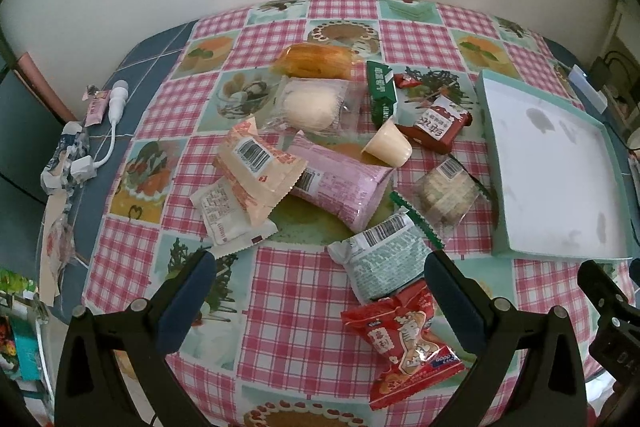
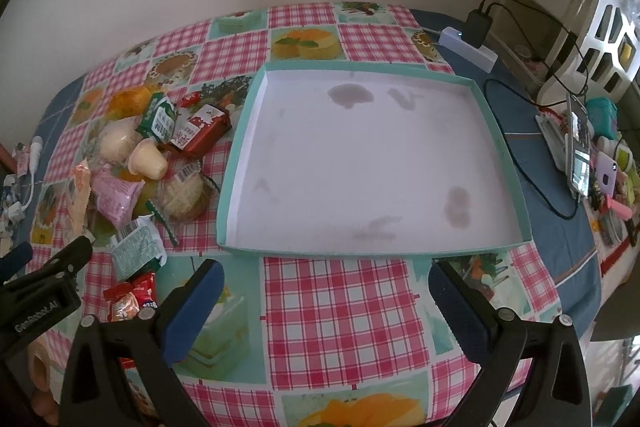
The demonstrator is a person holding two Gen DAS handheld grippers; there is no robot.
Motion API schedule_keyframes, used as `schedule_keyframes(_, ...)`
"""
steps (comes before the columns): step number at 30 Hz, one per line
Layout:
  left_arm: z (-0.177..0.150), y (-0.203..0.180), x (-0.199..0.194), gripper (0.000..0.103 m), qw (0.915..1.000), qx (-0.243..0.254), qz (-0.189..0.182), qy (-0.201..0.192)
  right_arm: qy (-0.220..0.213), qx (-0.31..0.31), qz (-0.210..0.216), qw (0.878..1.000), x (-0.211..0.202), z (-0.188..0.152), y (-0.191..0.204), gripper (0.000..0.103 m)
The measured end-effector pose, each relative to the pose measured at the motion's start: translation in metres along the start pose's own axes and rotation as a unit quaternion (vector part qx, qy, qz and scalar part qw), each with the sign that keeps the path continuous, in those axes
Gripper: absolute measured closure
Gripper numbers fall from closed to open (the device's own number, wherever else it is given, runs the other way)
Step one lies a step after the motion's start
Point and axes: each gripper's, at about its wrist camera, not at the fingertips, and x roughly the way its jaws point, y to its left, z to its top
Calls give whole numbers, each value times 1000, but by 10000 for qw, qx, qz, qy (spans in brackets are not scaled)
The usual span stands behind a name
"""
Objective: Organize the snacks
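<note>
Snack pile [image 1: 320, 163] sits mid-table, left of the empty teal tray [image 2: 508, 155]; nothing is in the tray yet. Best start, I judge: take the near red packet [image 1: 404, 339] by its crimped edge, lift it clear, then set it flat in a tray corner. Left gripper [image 1: 320, 291] spread wide, empty. Right gripper [image 2: 326, 303] likewise wide, holding nothing, just short of the tray's near rim.

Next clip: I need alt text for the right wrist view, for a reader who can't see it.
An empty, shallow teal-rimmed box with a stained white floor lies on a pink checked tablecloth, straight ahead of the open right gripper. A heap of wrapped snacks sits left of the box, with the left gripper at the frame's left edge.
</note>
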Motion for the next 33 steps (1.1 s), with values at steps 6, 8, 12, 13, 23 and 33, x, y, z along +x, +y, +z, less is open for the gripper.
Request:
schedule_keyframes(6, 0, 0, 0, 0, 10000, 1, -35, 15, 17, -6, -3, 10000, 1, 0, 0, 0)
schedule_keyframes(8, 0, 0, 1, 0, 10000, -2, -41, 18, 19, -5, -10, 10000, 1, 0, 1, 0)
schedule_keyframes(12, -1, 0, 1, 0, 10000, -13, -43, 20, 27, -9, -11, 10000, 2, 0, 1, 0)
schedule_keyframes(13, -1, 0, 1, 0, 10000, -11, -44, 21, 26, -9, -10, 10000, 2, 0, 1, 0)
schedule_keyframes(23, -3, 0, 2, 0, 10000, -22, -49, 38, 28, -9, -8, 10000, 3, 0, 2, 0)
schedule_keyframes(33, -1, 2, 4, 0, 9999, -77, -76, 104, 34, -9, -3, 10000, 3, -1, 3, 0)
